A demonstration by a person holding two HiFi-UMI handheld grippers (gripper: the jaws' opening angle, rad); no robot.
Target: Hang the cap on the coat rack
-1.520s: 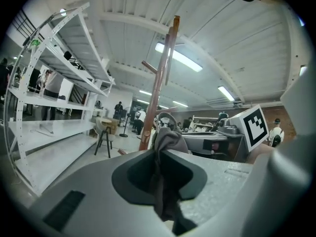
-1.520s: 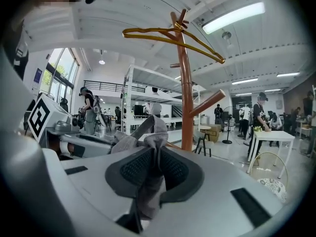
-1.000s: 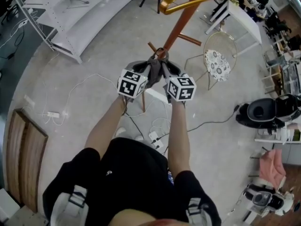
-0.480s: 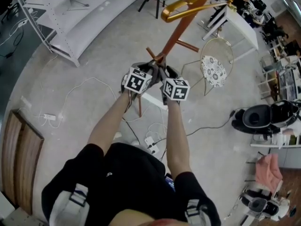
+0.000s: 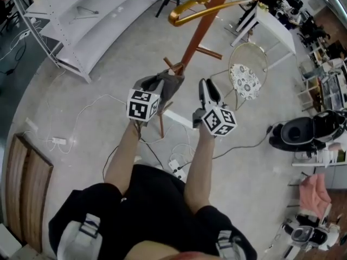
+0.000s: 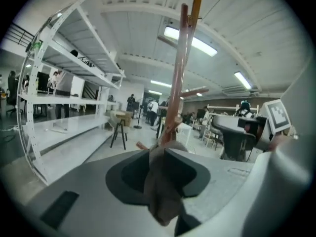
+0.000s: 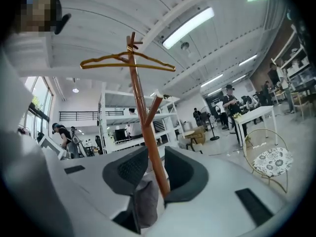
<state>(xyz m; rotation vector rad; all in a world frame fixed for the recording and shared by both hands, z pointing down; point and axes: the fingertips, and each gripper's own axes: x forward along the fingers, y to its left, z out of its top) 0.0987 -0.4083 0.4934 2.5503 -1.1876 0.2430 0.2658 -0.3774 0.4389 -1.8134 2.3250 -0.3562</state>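
Note:
The grey cap (image 5: pixel 164 84) hangs bunched from my left gripper (image 5: pixel 154 91), which is shut on it just below a lower peg of the orange coat rack (image 5: pixel 196 34). In the left gripper view the cap's fabric (image 6: pixel 163 191) is pinched between the jaws, with the coat rack's pole (image 6: pixel 177 83) straight ahead. My right gripper (image 5: pixel 205 86) is to the right of the cap and apart from it. Its jaws stand apart, and the pole (image 7: pixel 143 117) shows through the gap of the right gripper (image 7: pixel 150 167). A grey fold (image 7: pixel 143 204) sits low in that gap; I cannot tell what it is. A gold hanger (image 5: pixel 190 7) hangs on the rack's top.
White shelving (image 5: pixel 92 15) lies at the far left. A wire chair with a patterned seat (image 5: pixel 246 75) and a white table (image 5: pixel 276 20) stand right of the rack. Cables and a power strip (image 5: pixel 176 164) are on the floor, and a black round machine (image 5: pixel 303 129) is at the right.
The right gripper has opened, let go of the cap and moved off to the right. The left gripper keeps the cap and has shifted slightly left.

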